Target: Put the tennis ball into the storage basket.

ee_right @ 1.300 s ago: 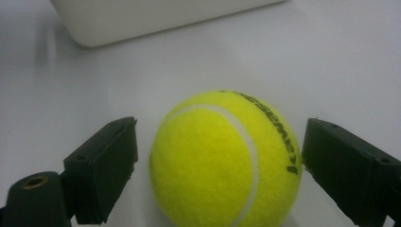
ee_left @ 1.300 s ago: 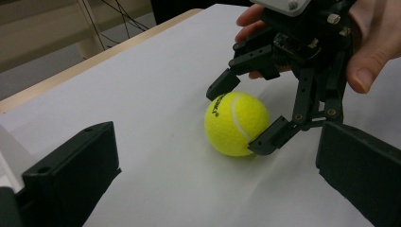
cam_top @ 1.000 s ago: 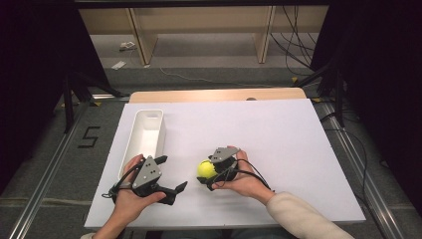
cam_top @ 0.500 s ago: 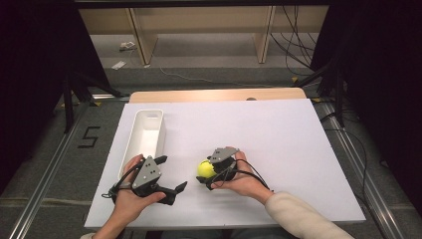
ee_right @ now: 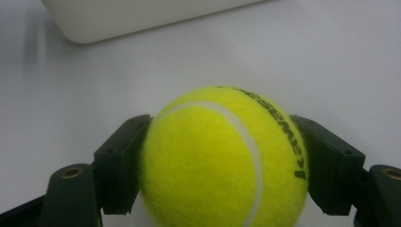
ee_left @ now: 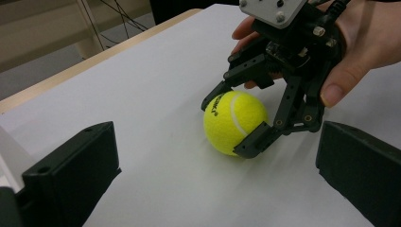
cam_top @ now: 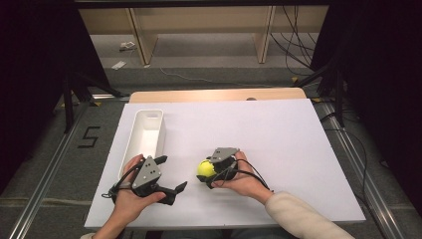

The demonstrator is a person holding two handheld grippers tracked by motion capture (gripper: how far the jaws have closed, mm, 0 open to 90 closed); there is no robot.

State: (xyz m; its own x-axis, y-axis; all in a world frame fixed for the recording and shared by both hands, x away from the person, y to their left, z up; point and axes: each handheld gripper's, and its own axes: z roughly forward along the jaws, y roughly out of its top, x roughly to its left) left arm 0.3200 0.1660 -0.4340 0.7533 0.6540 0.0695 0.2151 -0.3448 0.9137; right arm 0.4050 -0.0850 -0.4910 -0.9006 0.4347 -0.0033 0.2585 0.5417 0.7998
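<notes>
high view: white table (cam_top: pixel 278 139), grey floor; right gripper (cam_top: pixel 208 172) pinching tennis ball (cam_top: pixel 204 169); left gripper (cam_top: pixel 171 175) spread.

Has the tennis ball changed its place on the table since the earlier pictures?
No. The tennis ball lies at the same spot right of the white tray, with the right gripper, whose jaws have just been closing, around it.

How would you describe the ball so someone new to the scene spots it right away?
Start at the white table and find the long white bin on its left side. Just right of the bin's near end, by the front edge, sits a yellow tennis ball with black lettering, clamped in the right gripper. It is the table's one brightly coloured, round thing.
</notes>
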